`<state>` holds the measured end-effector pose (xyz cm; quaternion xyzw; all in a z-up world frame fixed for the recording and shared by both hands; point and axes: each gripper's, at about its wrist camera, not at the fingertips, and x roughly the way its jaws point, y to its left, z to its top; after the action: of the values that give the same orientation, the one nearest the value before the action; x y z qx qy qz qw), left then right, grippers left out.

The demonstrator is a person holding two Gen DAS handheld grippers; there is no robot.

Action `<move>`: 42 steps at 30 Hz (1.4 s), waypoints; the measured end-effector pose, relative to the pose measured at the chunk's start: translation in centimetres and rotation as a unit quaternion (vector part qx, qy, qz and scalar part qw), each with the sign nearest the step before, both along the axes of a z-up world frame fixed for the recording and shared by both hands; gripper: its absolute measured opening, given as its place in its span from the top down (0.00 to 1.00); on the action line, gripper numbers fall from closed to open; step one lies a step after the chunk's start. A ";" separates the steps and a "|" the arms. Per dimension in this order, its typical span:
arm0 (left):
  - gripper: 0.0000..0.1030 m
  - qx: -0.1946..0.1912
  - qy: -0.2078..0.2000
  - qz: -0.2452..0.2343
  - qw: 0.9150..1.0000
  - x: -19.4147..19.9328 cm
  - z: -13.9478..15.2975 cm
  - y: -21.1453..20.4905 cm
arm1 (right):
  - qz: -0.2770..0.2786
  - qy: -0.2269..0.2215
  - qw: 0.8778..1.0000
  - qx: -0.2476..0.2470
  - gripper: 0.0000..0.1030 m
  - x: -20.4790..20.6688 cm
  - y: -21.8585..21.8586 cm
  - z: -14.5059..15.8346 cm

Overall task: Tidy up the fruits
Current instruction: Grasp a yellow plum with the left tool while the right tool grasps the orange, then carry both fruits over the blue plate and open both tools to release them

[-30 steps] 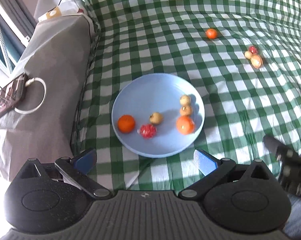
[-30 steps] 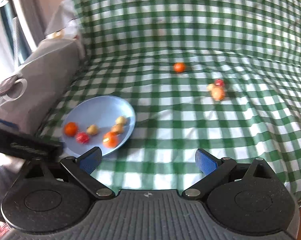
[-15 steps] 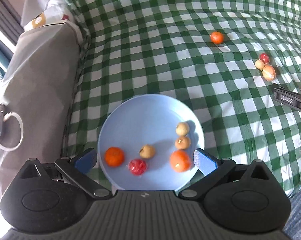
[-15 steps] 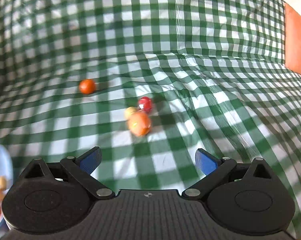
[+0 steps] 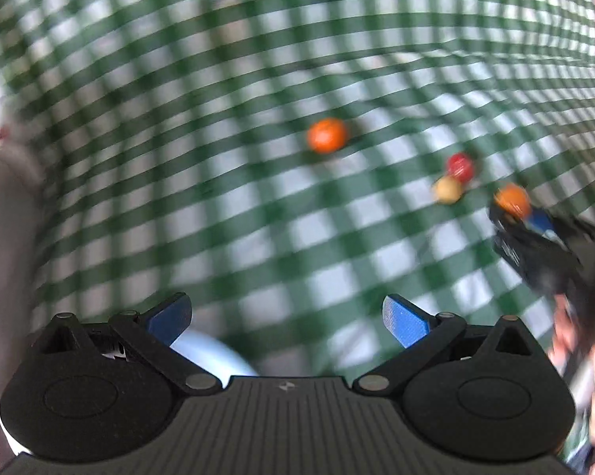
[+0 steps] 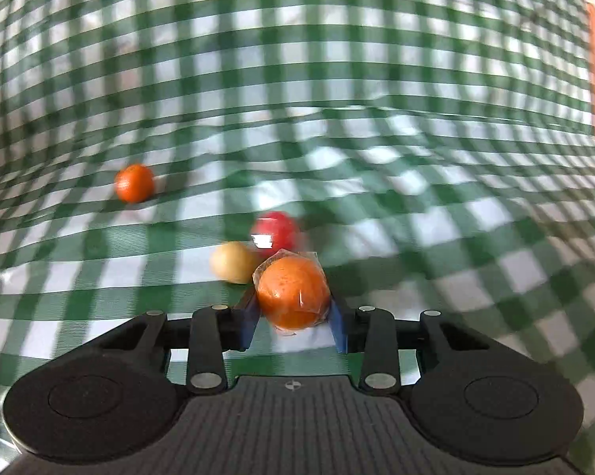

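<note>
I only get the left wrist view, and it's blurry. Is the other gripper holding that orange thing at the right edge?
Observer: Yes. In the right wrist view the right gripper is shut on the wrapped orange, one blue finger on each side.
Visitor: Wrapped?
Observer: It sits in clear plastic film, with a crinkled edge showing above the fruit.
Visitor: Is it touching the red and tan fruits?
Observer: It overlaps both the red fruit and the tan fruit there; whether they touch, I cannot tell.
Visitor: And my gripper?
Observer: The left gripper is open and holds nothing.
</note>
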<state>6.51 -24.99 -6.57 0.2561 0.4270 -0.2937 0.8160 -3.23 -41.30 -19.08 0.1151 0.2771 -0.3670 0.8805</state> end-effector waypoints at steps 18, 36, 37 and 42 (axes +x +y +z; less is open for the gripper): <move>0.70 -0.055 0.048 -0.149 0.986 0.8 -8.2 -15.4 | -0.078 -0.026 0.997 -0.004 0.60 -5.1 -4.2 -1.6; 0.70 -0.069 0.056 -0.028 0.996 -4.8 3.5 7.8 | -0.034 -0.017 0.999 -0.013 0.62 -9.7 4.6 5.1; 0.70 -0.066 0.056 -0.018 0.996 -5.2 4.0 9.5 | -0.010 -0.013 1.000 -0.011 0.62 -10.2 6.5 5.9; 0.70 -0.067 0.055 0.036 0.996 -6.9 6.1 18.3 | 0.098 -0.004 0.995 0.012 0.62 -11.6 15.5 9.2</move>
<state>-0.41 -6.73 -0.49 0.1689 0.4593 -0.3054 0.8169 -14.87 -25.78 -9.85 0.0990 0.2880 -0.2755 0.9118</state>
